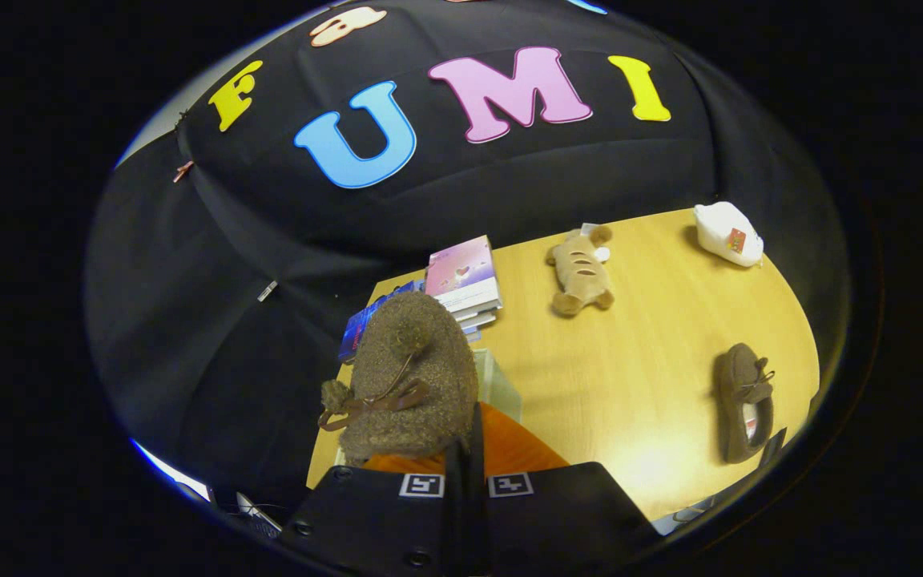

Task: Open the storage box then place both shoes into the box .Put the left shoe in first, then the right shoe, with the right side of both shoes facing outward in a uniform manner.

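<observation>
My gripper [465, 473] has its two black fingers pressed almost together on the rim of a brown fuzzy shoe [409, 377]. The shoe hangs in the air just ahead of the fingers, bow lace facing me, toe pointing away. Under and just behind it is the storage box [503, 383], with a clear wall and an orange part [521, 453] showing right of the fingers. The shoe hides most of the box. The second brown shoe [743, 401] lies on the wooden table [638, 377] far to the right, opening up.
A stack of books [465, 282] sits beyond the box, with a blue packet [365, 324] beside it at the table's edge. A tan plush toy [580, 272] lies further right. A white packet [728, 234] rests at the far right corner.
</observation>
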